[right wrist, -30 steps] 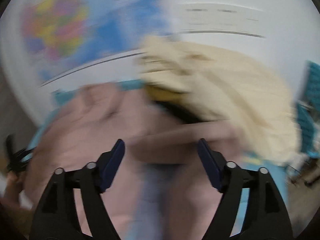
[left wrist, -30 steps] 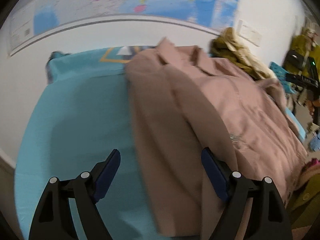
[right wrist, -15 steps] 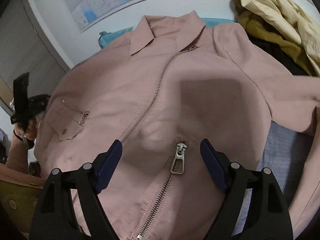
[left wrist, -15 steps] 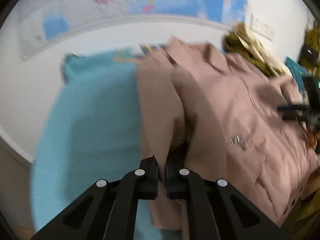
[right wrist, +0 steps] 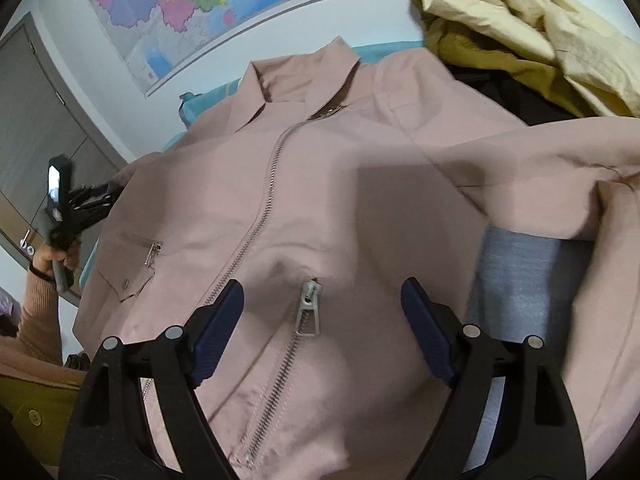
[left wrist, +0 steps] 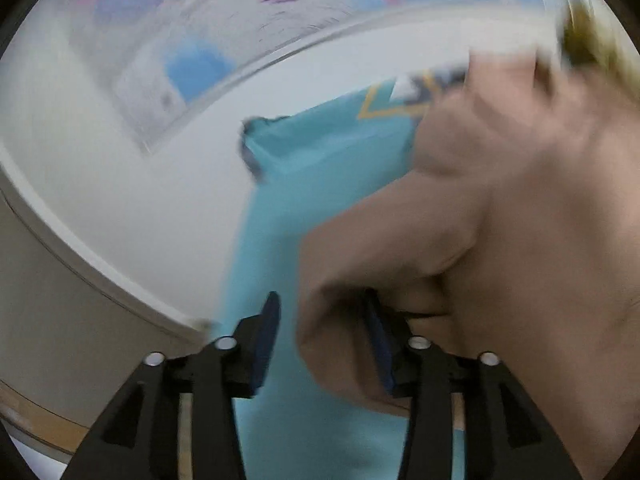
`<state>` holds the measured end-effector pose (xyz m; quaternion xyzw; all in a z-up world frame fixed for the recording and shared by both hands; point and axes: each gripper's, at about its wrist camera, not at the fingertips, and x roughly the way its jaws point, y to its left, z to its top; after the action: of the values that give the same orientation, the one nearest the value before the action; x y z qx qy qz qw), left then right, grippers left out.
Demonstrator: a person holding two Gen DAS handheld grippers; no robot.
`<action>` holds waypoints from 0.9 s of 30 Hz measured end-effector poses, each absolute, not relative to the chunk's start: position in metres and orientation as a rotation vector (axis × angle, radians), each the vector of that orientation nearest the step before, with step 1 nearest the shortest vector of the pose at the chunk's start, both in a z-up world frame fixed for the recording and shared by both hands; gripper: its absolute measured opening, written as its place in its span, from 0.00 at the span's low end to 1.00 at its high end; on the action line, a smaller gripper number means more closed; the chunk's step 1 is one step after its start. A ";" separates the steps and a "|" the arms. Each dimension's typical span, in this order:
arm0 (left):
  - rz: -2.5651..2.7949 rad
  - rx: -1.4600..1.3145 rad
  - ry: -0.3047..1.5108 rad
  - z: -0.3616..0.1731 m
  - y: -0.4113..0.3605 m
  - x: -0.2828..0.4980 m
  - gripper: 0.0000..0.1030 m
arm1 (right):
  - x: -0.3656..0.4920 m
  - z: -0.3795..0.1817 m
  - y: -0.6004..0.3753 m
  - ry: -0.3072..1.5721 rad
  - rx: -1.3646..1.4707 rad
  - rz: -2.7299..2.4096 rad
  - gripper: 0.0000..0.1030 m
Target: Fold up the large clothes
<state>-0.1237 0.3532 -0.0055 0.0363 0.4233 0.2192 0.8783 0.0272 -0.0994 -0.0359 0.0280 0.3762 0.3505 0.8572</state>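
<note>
wall map (right wrist: 180, 4), teal cover (left wrist: 320, 160), grey door (right wrist: 36, 136)

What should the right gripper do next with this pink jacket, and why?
Probably lower the right gripper and close on the pink jacket near its zipper pull: its jaws stand open above flat fabric, holding nothing, while the left gripper is opening around a fold.

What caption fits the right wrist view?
Open right tongs hover over the zipper pull of a pink jacket spread flat.
</note>
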 end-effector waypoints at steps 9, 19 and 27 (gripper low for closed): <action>0.224 -0.031 0.680 0.039 0.313 -0.152 0.65 | 0.017 -0.015 -0.205 0.655 0.329 0.540 0.82; -0.051 0.047 0.730 0.011 0.218 -0.090 0.68 | 0.016 -0.056 -0.298 0.723 0.449 0.291 0.85; -0.147 0.079 0.763 0.001 0.178 -0.060 0.69 | -0.004 -0.010 -0.310 0.598 0.380 0.384 0.02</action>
<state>-0.0595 0.1780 0.0010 0.0386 0.3718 -0.0717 0.9247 -0.0035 -0.3103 -0.0098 0.1847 0.2907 0.1870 0.9200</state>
